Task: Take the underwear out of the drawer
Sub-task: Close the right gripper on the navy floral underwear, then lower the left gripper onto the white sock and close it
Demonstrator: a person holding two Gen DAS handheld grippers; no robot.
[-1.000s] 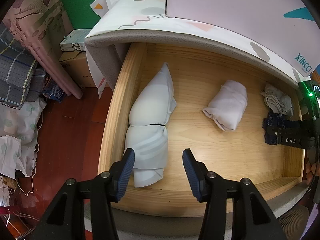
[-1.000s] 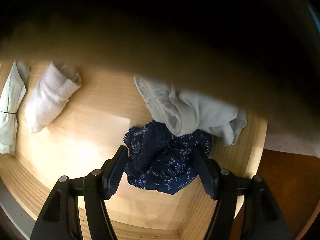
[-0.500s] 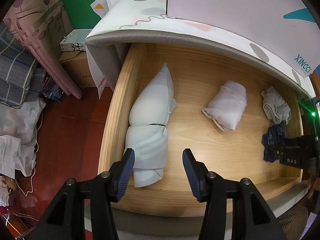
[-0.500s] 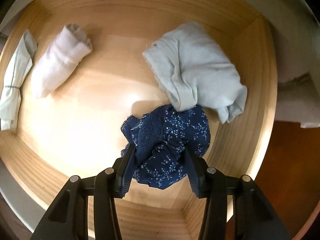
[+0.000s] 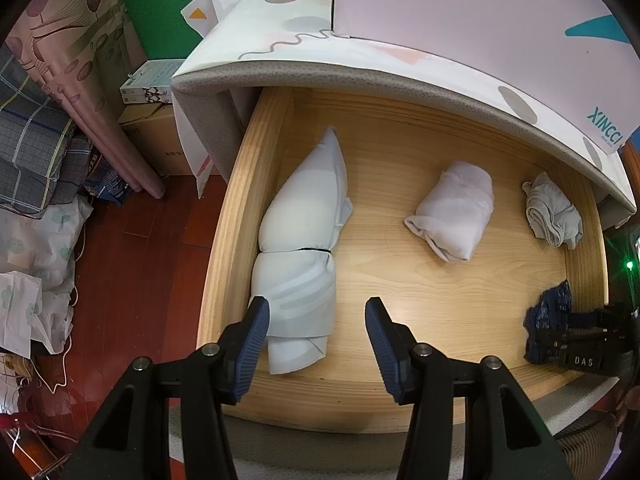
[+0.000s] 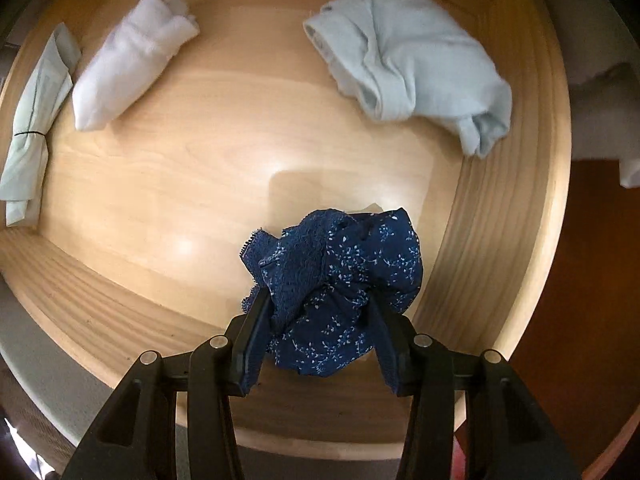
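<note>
My right gripper (image 6: 318,304) is shut on navy blue flowered underwear (image 6: 340,276) and holds it above the floor of the open wooden drawer (image 6: 500,240), near its front right corner. In the left wrist view the underwear (image 5: 548,316) hangs from the right gripper (image 5: 560,344) at the drawer's right end. My left gripper (image 5: 316,316) is open and empty above the drawer's front left, over a long pale rolled bundle (image 5: 300,248).
A white rolled cloth (image 5: 456,210) and a crumpled pale blue garment (image 5: 552,210) lie in the drawer. A padded patterned top (image 5: 400,52) overhangs its back. Left of the drawer are red floor, cardboard boxes (image 5: 156,140) and piled fabric (image 5: 36,216).
My right gripper closed on the navy underwear, lifted it off the drawer floor and drew back toward the front right. The left gripper has not moved.
</note>
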